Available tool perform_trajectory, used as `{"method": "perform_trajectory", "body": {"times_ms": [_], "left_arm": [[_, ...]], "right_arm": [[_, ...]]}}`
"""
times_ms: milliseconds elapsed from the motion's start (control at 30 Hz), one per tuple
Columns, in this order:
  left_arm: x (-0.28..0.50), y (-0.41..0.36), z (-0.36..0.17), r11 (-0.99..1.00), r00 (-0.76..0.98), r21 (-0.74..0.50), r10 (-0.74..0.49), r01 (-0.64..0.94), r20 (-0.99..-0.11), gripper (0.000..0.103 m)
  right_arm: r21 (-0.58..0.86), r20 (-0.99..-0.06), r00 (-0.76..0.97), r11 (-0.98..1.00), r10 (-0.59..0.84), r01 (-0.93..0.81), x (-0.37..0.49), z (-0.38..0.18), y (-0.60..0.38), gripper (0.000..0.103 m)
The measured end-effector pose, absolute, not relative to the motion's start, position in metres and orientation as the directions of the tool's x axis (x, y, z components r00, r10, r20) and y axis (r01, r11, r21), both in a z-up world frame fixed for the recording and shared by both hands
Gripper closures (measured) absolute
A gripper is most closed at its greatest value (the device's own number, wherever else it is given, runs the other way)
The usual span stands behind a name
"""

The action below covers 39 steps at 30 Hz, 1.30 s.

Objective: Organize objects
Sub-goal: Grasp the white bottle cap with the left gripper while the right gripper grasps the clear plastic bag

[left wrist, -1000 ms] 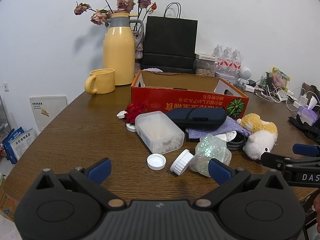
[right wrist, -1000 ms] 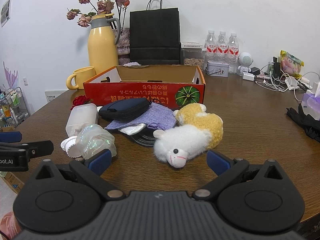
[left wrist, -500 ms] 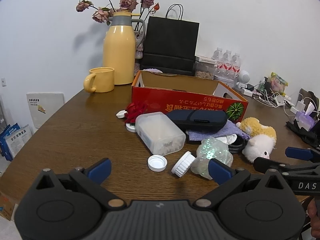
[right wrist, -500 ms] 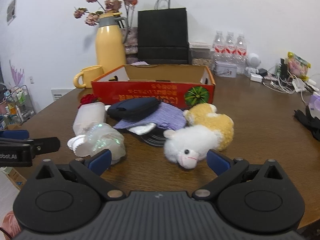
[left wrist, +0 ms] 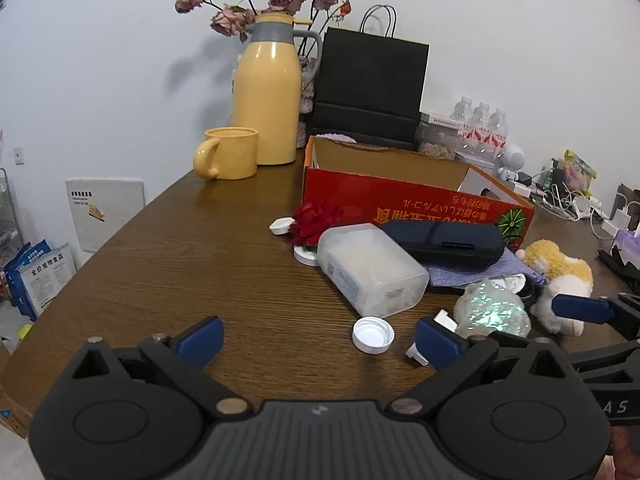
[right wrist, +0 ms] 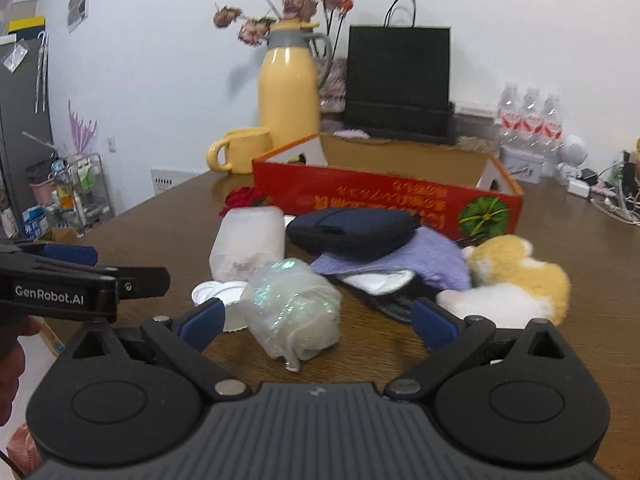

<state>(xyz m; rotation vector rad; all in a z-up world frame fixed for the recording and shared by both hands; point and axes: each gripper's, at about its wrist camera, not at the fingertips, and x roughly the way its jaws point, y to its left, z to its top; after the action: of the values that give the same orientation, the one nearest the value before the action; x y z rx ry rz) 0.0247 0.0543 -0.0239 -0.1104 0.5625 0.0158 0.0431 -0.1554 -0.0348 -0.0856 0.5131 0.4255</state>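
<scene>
An open red cardboard box (left wrist: 416, 204) (right wrist: 384, 200) stands mid-table. In front of it lie a clear plastic container (left wrist: 370, 268) (right wrist: 246, 242) on its side, a dark blue case (left wrist: 444, 238) (right wrist: 352, 228) on a purple cloth (right wrist: 432, 256), a yellow-and-white plush toy (left wrist: 560, 276) (right wrist: 516, 284), a red flower (left wrist: 314, 220) and a white cap (left wrist: 373, 335). A crumpled iridescent bag (left wrist: 494, 310) (right wrist: 294, 312) lies between the fingers of my open right gripper (right wrist: 316, 324), untouched. My left gripper (left wrist: 318, 342) is open over bare wood, just left of the cap.
A yellow jug (left wrist: 268, 96) with dried flowers, a yellow mug (left wrist: 230, 154), a black paper bag (left wrist: 370, 92) and water bottles (left wrist: 482, 128) line the back. Cables and chargers (left wrist: 568, 200) crowd the far right. The wooden table (left wrist: 180, 260) curves away at the left.
My right gripper has swung left from the plush toy and moved in, so the iridescent bag now sits between its fingers. My left gripper has drifted slightly left. Both stay open.
</scene>
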Motion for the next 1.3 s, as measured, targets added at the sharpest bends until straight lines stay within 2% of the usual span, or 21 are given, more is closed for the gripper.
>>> {"method": "perform_trajectory", "body": {"times_ms": [167,233,367,467,567,600,633,700,767,933,1300], "left_arm": [[0.039,0.050,-0.035,0.996,0.824,-0.090,-0.050,-0.001,-0.564,0.011],[0.044,0.046,-0.039,0.996,0.817,-0.083,-0.068,0.025,-0.573,0.018],[0.054,0.041,-0.045,0.996,0.809,-0.068,-0.080,0.050,-0.583,0.025],[0.058,0.037,-0.048,0.995,0.803,-0.062,-0.098,0.076,-0.588,0.035],[0.061,0.033,-0.049,0.994,0.805,-0.057,-0.109,0.094,-0.583,0.056],[0.061,0.032,-0.049,0.993,0.806,-0.058,-0.115,0.099,-0.581,0.070],[0.062,0.031,-0.049,0.993,0.806,-0.060,-0.118,0.102,-0.580,0.076],[0.062,0.029,-0.049,0.992,0.806,-0.062,-0.128,0.112,-0.578,0.076],[0.061,0.028,-0.050,0.992,0.808,-0.055,-0.123,0.112,-0.576,0.076],[0.060,0.029,-0.049,0.993,0.811,-0.059,-0.119,0.103,-0.572,0.076],[0.048,0.029,-0.027,0.996,0.851,-0.041,-0.088,0.078,-0.517,0.076]], "right_arm": [[0.041,-0.510,0.774,0.909,0.375,-0.414,0.050,-0.041,-0.152,0.009],[0.040,-0.512,0.773,0.909,0.374,-0.414,0.052,-0.042,-0.152,0.011],[0.060,-0.520,0.761,0.905,0.388,-0.421,0.058,-0.046,-0.152,0.025],[0.073,-0.517,0.755,0.899,0.404,-0.432,0.061,-0.048,-0.152,0.029],[0.090,-0.517,0.747,0.895,0.417,-0.437,0.065,-0.049,-0.152,0.038],[0.094,-0.519,0.744,0.893,0.421,-0.439,0.066,-0.050,-0.153,0.042],[0.096,-0.519,0.743,0.893,0.421,-0.440,0.066,-0.050,-0.153,0.044],[0.101,-0.519,0.741,0.892,0.426,-0.441,0.067,-0.051,-0.154,0.051],[0.101,-0.516,0.742,0.891,0.428,-0.443,0.067,-0.051,-0.154,0.054],[0.086,-0.517,0.749,0.895,0.416,-0.438,0.066,-0.050,-0.154,0.054],[0.097,-0.453,0.782,0.896,0.427,-0.433,0.056,-0.036,-0.165,0.064]]}}
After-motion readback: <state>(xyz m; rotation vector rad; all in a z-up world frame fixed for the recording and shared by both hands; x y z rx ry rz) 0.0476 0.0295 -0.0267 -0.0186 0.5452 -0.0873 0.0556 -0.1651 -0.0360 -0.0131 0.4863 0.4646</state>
